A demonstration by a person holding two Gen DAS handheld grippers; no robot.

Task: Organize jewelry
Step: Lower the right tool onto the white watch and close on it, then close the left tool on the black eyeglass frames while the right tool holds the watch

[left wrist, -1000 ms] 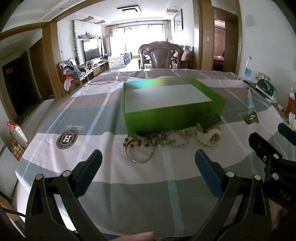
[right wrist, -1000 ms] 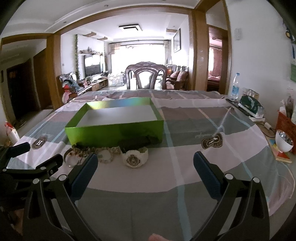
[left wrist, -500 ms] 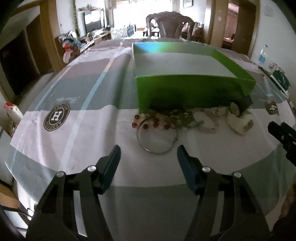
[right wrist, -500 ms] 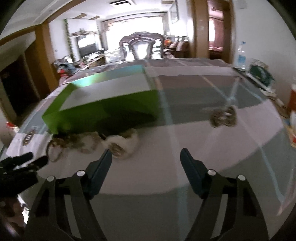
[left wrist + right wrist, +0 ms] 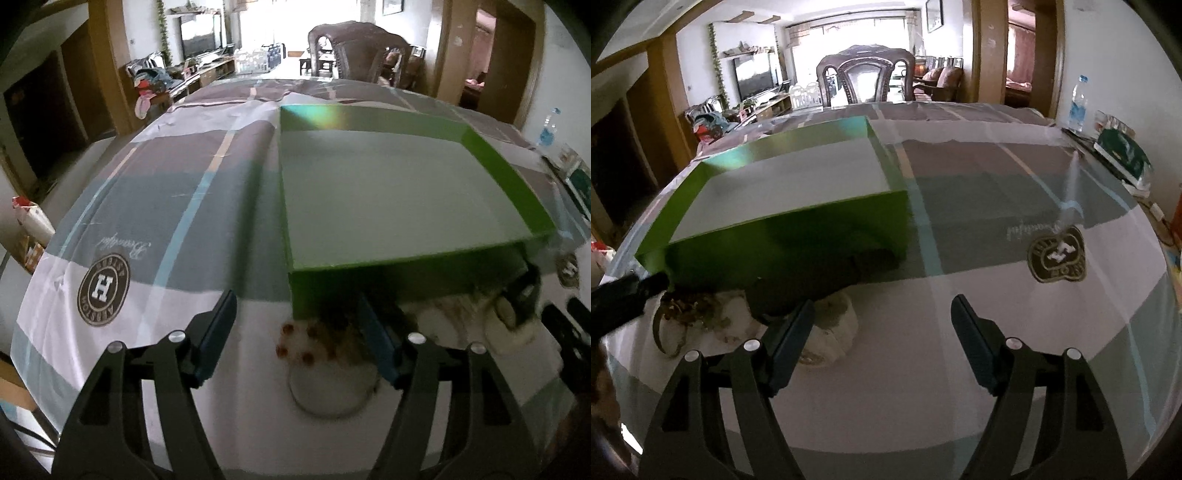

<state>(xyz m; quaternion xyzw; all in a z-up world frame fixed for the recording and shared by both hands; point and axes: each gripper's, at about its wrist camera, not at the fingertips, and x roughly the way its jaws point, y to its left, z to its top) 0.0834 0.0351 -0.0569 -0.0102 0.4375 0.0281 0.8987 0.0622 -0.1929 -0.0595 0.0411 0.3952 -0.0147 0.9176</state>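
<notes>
- The round dark badge (image 5: 103, 290) printed on the tablecloth (image 5: 155, 206) shows a bold white "H" in its centre; the ring lettering around it and the script line above it appear upside down and are too soft to read.
- A second badge (image 5: 1056, 255) of the same kind sits toward the table's right edge, warped by the lens and illegible.
- The green box (image 5: 406, 266) lies open on the tablecloth, its pale floor bare.
- The jewelry is strung along the box's near wall: a metal bangle (image 5: 332, 391), red beads (image 5: 295, 343) and, toward the box's right corner, a white watch (image 5: 831, 332).
- The left gripper (image 5: 295, 338) hangs over the bangle and beads, its jaws apart after narrowing and then widening a little; whether its pads touch them is unclear.
- The right gripper (image 5: 882, 339) is also parted, having narrowed; the watch is by its left finger (image 5: 788, 341), ungripped.
</notes>
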